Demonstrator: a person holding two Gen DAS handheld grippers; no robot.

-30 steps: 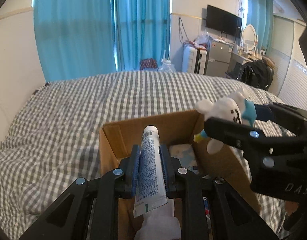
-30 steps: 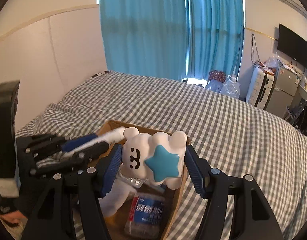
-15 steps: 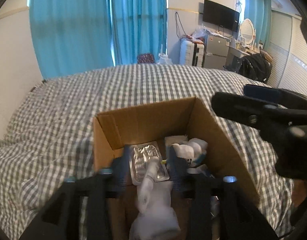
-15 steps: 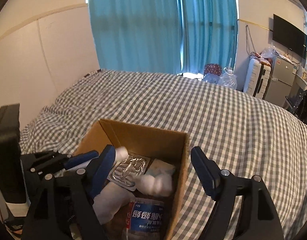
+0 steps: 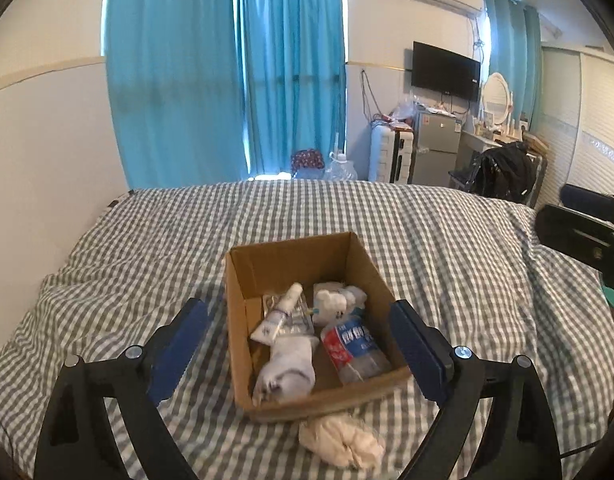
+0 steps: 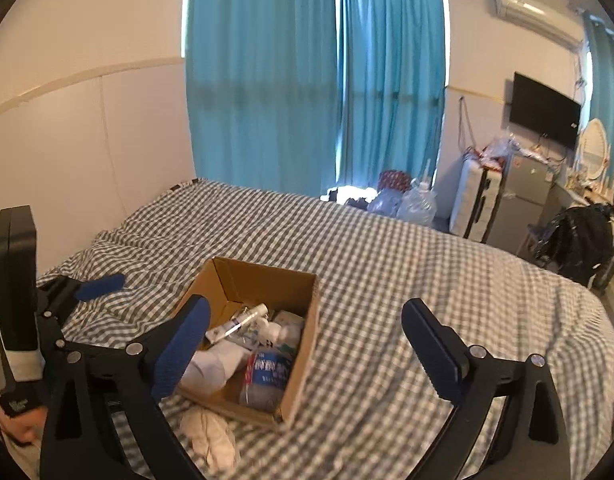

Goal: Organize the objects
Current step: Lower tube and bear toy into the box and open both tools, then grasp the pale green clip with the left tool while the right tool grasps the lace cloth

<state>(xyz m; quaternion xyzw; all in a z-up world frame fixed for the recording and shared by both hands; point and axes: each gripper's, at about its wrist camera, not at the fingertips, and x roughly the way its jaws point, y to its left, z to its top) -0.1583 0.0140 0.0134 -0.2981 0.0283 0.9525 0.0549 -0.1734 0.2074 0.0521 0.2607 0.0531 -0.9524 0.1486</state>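
The left gripper is opening, its blue pads standing wide on both sides of the cardboard box and pressing on nothing. The right gripper is opening too, with nothing between its pads; its left pad is covering the near left edge of the box. The box is sitting on the grey checked bed cover. Inside it are lying a white tube, a white bear toy, a rolled white sock and a flattened water bottle with a blue and red label. The left view is showing the whole inside of the box from the front, with the right gripper only as a dark shape at the right edge. The right view is showing the box from its right side, and at the far left the left gripper with a hand under it. A crumpled white cloth is lying on the cover just in front of the box, outside it. Behind the bed, blue curtains are hanging.
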